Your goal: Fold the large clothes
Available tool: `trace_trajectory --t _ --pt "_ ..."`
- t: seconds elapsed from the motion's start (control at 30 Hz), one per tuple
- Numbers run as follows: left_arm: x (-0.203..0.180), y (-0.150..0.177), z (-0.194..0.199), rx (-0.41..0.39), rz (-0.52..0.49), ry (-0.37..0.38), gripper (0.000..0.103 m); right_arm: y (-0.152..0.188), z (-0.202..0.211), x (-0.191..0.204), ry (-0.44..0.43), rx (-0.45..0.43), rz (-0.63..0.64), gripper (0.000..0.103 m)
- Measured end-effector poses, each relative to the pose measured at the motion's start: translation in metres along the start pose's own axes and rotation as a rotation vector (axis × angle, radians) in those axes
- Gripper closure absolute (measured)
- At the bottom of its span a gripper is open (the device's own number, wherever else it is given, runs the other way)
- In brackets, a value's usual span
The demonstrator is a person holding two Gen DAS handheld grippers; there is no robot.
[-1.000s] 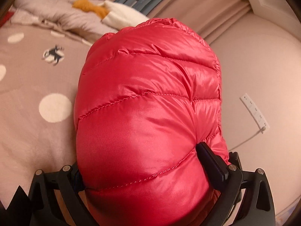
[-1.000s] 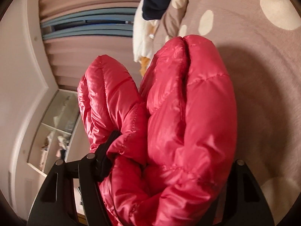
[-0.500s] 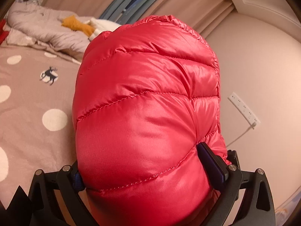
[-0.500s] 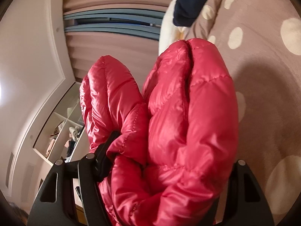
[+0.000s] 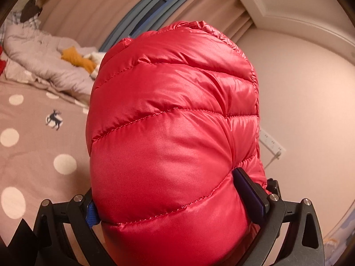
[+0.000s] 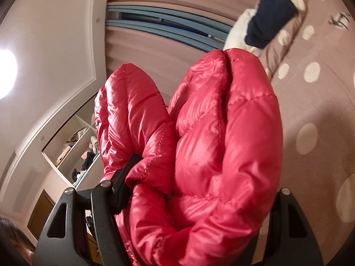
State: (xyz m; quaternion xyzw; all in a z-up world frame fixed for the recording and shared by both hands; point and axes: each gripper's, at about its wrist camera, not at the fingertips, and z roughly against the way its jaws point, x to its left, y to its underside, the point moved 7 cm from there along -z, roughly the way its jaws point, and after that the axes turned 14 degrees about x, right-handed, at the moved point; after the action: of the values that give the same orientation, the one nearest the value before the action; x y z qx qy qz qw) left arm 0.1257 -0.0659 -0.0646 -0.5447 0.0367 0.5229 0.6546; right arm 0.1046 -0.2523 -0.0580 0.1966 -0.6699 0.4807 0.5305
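A shiny red quilted down jacket (image 5: 173, 133) fills the left wrist view, bunched thick between the jaws of my left gripper (image 5: 168, 197), which is shut on it. It also shows in the right wrist view (image 6: 217, 146) as two puffy folds squeezed by my right gripper (image 6: 195, 188), shut on it. Both hold the jacket lifted above the bed's brown spotted cover (image 5: 33, 150). Most of each finger is hidden by fabric.
A grey crumpled duvet (image 5: 44, 59) with an orange and white soft toy (image 5: 77, 59) lies at the bed's far end. A dark blue garment (image 6: 270, 26) lies on the bed. Curtains (image 5: 93, 17), a wall with a power strip (image 5: 271, 143) and a shelf niche (image 6: 75, 146) surround.
Both grippers have risen and tilted up with the jacket; more wall, curtain and ceiling show now. The grip on the jacket is unchanged.
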Motion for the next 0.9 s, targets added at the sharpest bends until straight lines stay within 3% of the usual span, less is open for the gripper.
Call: trace_trajectory --t 0.33,0.6,0.8,0.9 --pt "-0.005 -0.021 0.036 -0.080 -0.036 0.023 0.004 -0.006 -0.028 0.045 -0.010 0.025 0.103 0.034" --pt "0.011 -0.048 0.046 -0.117 -0.009 0.053 0.003 -0.018 -0.054 0.064 -0.010 0.039 0.159 0.032" --pt "0.027 -0.069 0.046 -0.142 -0.045 0.070 0.003 -0.034 -0.077 0.068 0.010 0.056 0.228 0.032" --pt "0.045 -0.078 0.032 -0.130 -0.017 0.088 0.003 -0.043 -0.088 0.057 0.018 0.061 0.236 0.032"
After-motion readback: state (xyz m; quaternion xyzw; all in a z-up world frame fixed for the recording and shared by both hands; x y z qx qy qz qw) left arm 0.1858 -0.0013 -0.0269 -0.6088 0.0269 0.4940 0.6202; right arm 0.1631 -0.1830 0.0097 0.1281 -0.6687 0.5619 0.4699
